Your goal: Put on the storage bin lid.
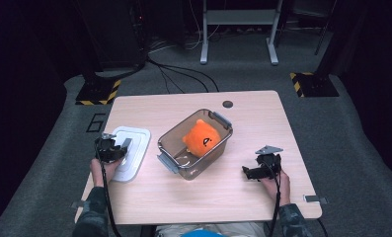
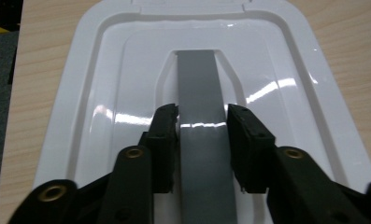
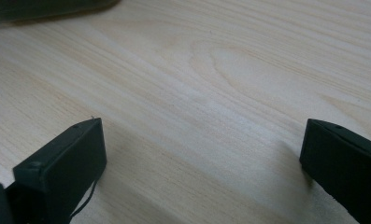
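A white box lid (image 1: 134, 143) lies flat on the table left of a clear plastic box (image 1: 203, 167). My left gripper (image 1: 122, 147) sits over the lid. In the left gripper view its jaws press from both sides on the grey handle strip (image 2: 197, 79) that runs down the middle of the lid (image 2: 122, 70), so the left gripper (image 2: 202, 119) is shut on that handle. An orange plush toy (image 1: 202, 138) sits inside the box. My right gripper (image 1: 249, 172) rests on the table to the right of the box. The right gripper (image 3: 202, 140) is open, with only bare wood between its jaws.
The wooden table (image 1: 262, 118) has a round cable hole (image 1: 227, 104) near its far edge. The box carries grey latches (image 1: 222, 118) at both ends. Beyond the table are grey carpet, floor cables (image 1: 178, 74) and stand bases with yellow-black stripes (image 1: 98, 92).
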Motion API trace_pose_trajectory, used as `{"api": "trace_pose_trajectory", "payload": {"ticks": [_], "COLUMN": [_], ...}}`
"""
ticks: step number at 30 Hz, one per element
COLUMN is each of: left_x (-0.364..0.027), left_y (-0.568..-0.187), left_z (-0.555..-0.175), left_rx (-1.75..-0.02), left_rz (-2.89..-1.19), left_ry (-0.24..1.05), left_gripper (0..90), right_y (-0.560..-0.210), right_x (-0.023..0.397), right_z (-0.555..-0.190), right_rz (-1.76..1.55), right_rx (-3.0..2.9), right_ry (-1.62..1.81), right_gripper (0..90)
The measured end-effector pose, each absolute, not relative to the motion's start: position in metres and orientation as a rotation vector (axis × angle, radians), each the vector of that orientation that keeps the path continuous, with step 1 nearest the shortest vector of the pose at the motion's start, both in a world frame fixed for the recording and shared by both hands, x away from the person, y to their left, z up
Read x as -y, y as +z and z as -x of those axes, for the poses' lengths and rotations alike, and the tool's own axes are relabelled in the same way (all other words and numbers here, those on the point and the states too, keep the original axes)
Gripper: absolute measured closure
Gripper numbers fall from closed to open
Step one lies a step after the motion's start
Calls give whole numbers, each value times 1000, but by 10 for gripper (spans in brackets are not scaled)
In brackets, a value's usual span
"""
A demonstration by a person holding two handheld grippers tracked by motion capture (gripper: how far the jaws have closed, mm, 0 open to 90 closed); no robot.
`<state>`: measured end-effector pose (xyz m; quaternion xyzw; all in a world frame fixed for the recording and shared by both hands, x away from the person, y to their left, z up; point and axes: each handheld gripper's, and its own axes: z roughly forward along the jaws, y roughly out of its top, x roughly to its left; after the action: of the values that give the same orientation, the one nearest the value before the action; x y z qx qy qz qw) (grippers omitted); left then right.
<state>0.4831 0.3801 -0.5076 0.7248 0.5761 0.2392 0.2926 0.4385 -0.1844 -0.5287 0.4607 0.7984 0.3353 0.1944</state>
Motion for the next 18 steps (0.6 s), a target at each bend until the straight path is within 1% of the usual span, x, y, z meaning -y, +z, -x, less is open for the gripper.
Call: {"api": "trace_pose_trajectory", "payload": {"ticks": [6,13,18], "left_x": [-381,-383,-381], "left_y": [-507,-502,-491], "left_z": [-483,-479,-473], "left_rx": [-1541,-1524,-1491], "left_rz": [-1914,-1933,-1914], "left_ry": [622,598,624], "left_gripper": [664,665,665], "right_y": [-529,-529,-529], "right_x": [184,184,184], "right_z": [-438,-438,-439], "right_rz": [-1294,-1303,-1300], "right_rx": [-2238,-2234,-2234], "right_ry": [941,942,942], "right_gripper": [0,0,0]}}
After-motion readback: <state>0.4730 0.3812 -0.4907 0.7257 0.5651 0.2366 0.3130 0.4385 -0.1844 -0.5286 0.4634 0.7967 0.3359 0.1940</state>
